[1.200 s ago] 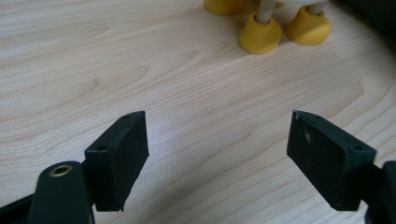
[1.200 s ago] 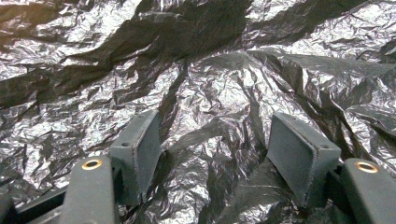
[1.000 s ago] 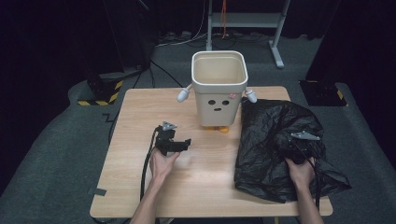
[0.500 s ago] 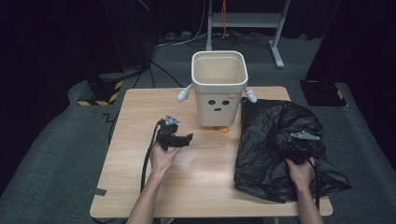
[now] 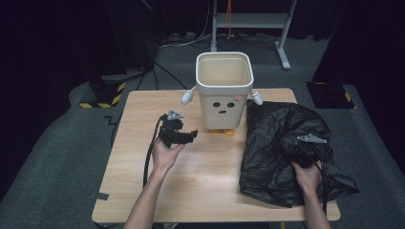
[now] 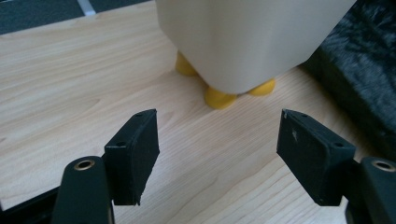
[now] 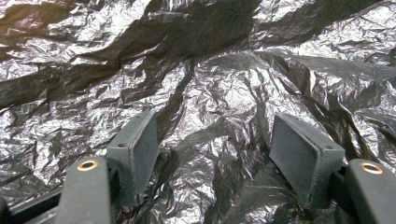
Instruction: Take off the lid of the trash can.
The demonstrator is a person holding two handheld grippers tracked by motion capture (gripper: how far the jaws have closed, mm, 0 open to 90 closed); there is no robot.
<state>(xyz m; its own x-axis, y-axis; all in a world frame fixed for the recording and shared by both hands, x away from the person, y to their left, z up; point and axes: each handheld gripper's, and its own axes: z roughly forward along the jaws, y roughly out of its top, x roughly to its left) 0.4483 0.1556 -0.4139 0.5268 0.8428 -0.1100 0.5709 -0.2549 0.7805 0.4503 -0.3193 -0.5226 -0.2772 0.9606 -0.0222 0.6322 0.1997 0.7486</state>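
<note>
A cream bin (image 5: 224,90) with a drawn face, small arms and yellow feet (image 6: 219,98) stands at the table's far middle. My left gripper (image 5: 190,136) hovers just left of it and points at its base (image 6: 252,37). Its jaws are open and have just been closing a little, with nothing between them (image 6: 217,126). A crumpled black plastic bag (image 5: 282,143) lies on the right of the table. My right gripper (image 5: 301,145) rests on the bag, open, with the pads apart over the wrinkled film (image 7: 212,126).
The wooden table (image 5: 143,109) has bare wood on its left and near middle. The bag's edge (image 6: 359,79) lies right beside the bin. A cable (image 5: 149,157) trails from the left gripper. Dark floor, a metal stand (image 5: 282,28) and a striped box (image 5: 102,93) lie beyond.
My left gripper has lifted off the table and drifted slightly towards the bin. The right hand and the bag have stayed put.
</note>
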